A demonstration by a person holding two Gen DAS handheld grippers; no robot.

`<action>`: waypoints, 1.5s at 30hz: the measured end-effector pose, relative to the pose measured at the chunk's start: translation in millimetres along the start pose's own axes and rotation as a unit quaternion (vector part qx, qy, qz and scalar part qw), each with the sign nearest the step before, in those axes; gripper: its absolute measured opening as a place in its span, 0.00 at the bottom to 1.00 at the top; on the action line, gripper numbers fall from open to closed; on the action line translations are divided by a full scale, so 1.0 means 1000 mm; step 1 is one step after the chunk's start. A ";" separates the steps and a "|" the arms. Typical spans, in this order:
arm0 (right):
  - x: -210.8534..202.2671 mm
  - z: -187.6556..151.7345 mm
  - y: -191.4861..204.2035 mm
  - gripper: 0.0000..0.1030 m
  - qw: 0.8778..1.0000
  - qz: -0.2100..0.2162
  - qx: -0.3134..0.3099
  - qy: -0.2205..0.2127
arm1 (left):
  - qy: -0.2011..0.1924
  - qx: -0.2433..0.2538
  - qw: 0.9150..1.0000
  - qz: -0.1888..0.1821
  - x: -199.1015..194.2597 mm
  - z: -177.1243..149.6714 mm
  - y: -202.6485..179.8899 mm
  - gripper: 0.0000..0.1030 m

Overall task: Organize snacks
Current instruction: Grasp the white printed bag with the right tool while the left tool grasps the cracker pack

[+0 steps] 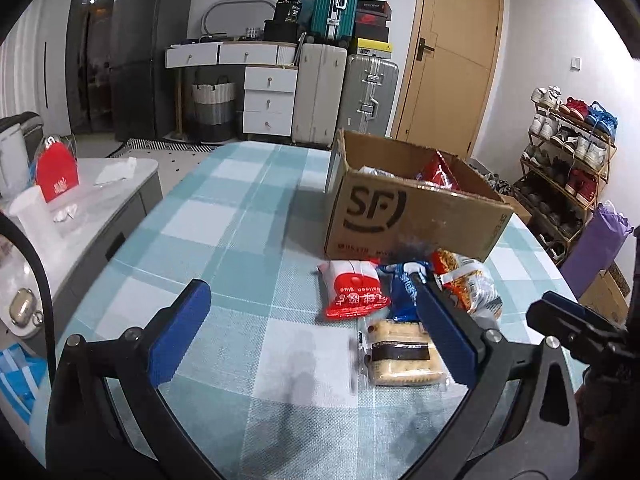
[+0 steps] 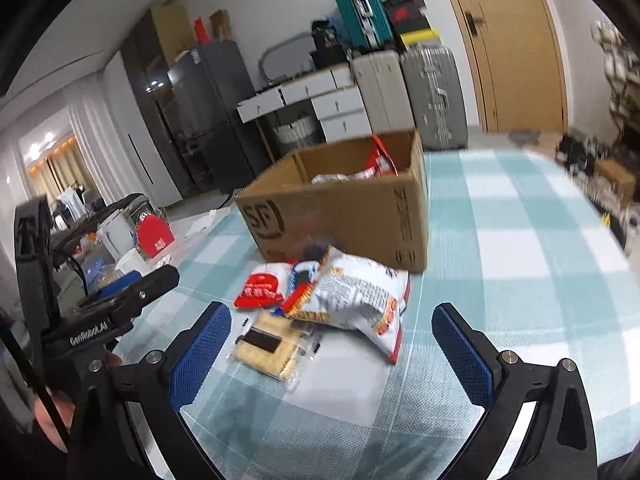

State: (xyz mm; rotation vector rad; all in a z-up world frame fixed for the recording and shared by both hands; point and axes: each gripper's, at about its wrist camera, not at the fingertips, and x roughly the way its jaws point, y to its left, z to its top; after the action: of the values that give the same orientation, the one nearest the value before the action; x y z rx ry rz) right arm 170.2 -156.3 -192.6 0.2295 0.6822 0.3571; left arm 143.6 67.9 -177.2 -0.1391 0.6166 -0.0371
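The table [image 1: 248, 208] carried a cardboard box [image 1: 404, 216], already holding some packets. Just in front of the box lay the loose snacks: a big white chip bag [image 2: 360, 300], a red pouch [image 1: 354, 294], a blue packet [image 1: 402, 292] and a cracker pack [image 1: 404, 350] nearest me. My left gripper [image 1: 312, 332] and right gripper [image 2: 332, 348] both hung above them, jaws wide apart, holding nothing. I judged it best to pinch the chip bag by its edge, gently, then lift it over the box wall.
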 end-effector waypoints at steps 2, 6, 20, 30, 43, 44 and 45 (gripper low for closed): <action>0.010 0.001 -0.005 0.99 1.000 0.006 0.008 0.011 | 0.002 -0.001 1.000 -0.001 0.008 -0.003 0.000 0.99; 0.035 0.002 -0.017 0.99 0.998 0.021 0.035 0.038 | 0.011 0.004 1.000 0.002 0.022 -0.012 -0.002 0.99; 0.097 0.020 -0.041 0.99 0.989 0.045 0.112 0.079 | 0.046 0.016 0.999 0.008 0.046 -0.016 -0.004 0.99; 0.106 0.018 -0.018 0.96 0.995 0.004 0.049 0.088 | 0.078 0.004 0.997 0.029 0.062 -0.018 0.003 0.99; 0.094 0.010 -0.031 0.64 0.993 0.026 0.088 0.071 | 0.080 0.010 0.996 0.044 0.064 -0.019 0.002 0.99; 0.093 0.010 -0.032 0.64 0.993 0.027 0.092 0.069 | 0.081 0.010 0.996 0.044 0.065 -0.019 0.002 0.99; 0.091 0.009 -0.034 0.64 0.993 0.030 0.097 0.065 | 0.081 0.012 0.996 0.044 0.065 -0.019 0.002 0.99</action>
State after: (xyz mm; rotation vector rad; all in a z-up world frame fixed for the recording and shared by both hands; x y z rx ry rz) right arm 249.4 -152.5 -248.9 0.4155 0.8406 0.3656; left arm 185.3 62.2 -230.1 -0.0866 0.7841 0.0308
